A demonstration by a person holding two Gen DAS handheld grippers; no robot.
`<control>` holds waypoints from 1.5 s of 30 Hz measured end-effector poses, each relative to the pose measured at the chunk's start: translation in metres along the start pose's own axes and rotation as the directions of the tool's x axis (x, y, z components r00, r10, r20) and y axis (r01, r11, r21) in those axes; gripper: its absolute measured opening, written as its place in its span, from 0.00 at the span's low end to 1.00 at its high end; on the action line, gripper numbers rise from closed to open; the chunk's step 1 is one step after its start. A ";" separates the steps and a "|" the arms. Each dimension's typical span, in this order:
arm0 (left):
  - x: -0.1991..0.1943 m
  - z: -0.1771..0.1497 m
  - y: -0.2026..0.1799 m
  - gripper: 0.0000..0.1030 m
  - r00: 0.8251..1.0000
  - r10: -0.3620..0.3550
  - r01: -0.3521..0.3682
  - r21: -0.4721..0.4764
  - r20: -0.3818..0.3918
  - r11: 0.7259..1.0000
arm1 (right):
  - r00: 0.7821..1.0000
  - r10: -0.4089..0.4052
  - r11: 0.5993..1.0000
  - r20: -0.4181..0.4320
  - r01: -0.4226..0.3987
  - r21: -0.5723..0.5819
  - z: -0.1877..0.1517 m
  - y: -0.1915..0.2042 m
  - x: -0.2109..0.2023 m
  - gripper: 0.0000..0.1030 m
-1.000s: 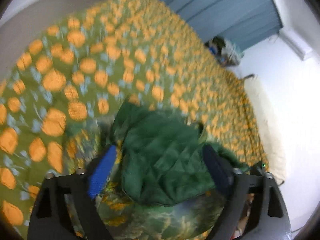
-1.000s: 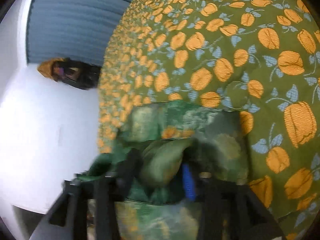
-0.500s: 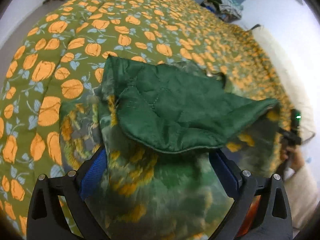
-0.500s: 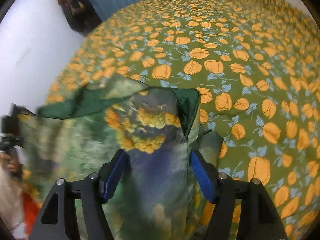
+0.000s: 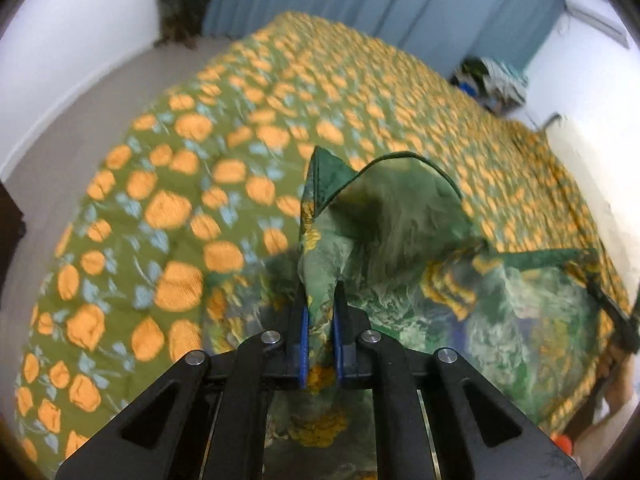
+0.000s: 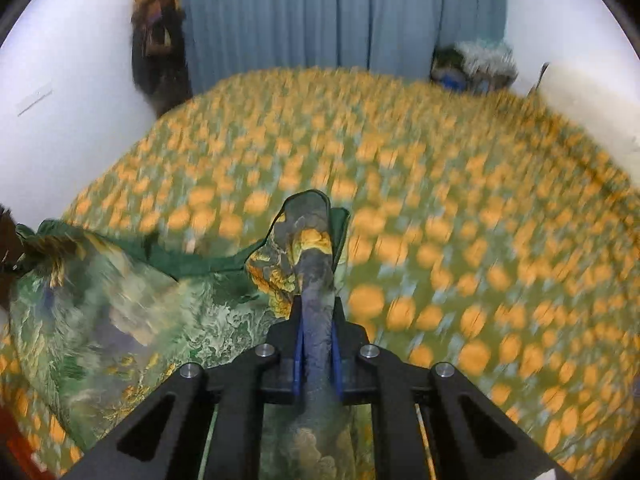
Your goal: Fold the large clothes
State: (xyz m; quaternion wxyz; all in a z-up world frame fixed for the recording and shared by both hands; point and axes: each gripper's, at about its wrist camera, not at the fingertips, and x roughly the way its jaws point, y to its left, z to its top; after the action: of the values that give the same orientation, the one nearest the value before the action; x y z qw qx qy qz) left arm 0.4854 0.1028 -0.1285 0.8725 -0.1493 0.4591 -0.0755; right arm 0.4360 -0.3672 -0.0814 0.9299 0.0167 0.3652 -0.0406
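A large green printed garment [image 5: 500,312] with a dark green quilted lining hangs between my two grippers above the bed. My left gripper [image 5: 319,300] is shut on one bunched corner of it, which sticks up past the fingertips. My right gripper [image 6: 316,312] is shut on the other corner [image 6: 312,248]. The garment [image 6: 120,304] spreads out to the left in the right wrist view. The right gripper also shows at the far right edge of the left wrist view [image 5: 620,328]. Both views are motion-blurred.
The bed [image 6: 440,200] is covered by a green spread with orange flowers. Blue curtains [image 6: 340,12] hang behind it. A dark bag [image 6: 160,48] hangs on the left wall. A pile of clothes [image 6: 472,64] lies at the far right corner. White walls flank the bed.
Both grippers have closed from open onto corners of the garment and lifted it off the bed. The cloth is now stretched between them.
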 end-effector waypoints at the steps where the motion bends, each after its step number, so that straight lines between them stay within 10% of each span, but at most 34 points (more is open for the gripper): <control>1: 0.008 -0.002 -0.001 0.07 0.999 0.031 -0.031 0.002 0.007 1.000 | 1.000 -0.011 1.000 0.004 0.011 0.015 0.002 -0.002 0.006 0.10; 9: 0.077 -0.046 0.023 0.11 0.992 0.121 -0.122 -0.065 -0.027 0.990 | 0.973 -0.051 0.997 -0.223 0.061 0.036 -0.059 -0.011 0.106 0.11; 16: 0.089 -0.054 0.020 0.13 0.992 0.128 -0.128 -0.031 0.021 0.991 | 0.979 -0.058 0.998 -0.197 0.062 0.011 -0.079 -0.006 0.125 0.13; 22: 0.068 -0.058 0.020 0.16 0.992 0.111 -0.108 -0.043 0.059 0.993 | 0.982 -0.051 0.998 -0.180 0.056 0.019 -0.079 -0.008 0.122 0.15; 27: 0.036 -0.053 0.007 0.66 0.986 0.146 -0.143 -0.044 0.080 0.989 | 0.987 -0.038 0.998 -0.156 0.046 0.052 -0.067 -0.018 0.096 0.28; 45: 0.009 -0.015 -0.056 0.72 0.962 0.205 -0.224 0.093 0.177 0.970 | 0.997 0.080 0.997 -0.008 -0.080 -0.008 -0.023 0.021 0.026 0.40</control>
State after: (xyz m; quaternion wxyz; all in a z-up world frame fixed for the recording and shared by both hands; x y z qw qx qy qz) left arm 0.4780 0.0447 -0.1250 0.9178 -0.0552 0.3931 0.0067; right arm 0.4406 -0.3467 -0.1159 0.9294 0.0274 0.3680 -0.0017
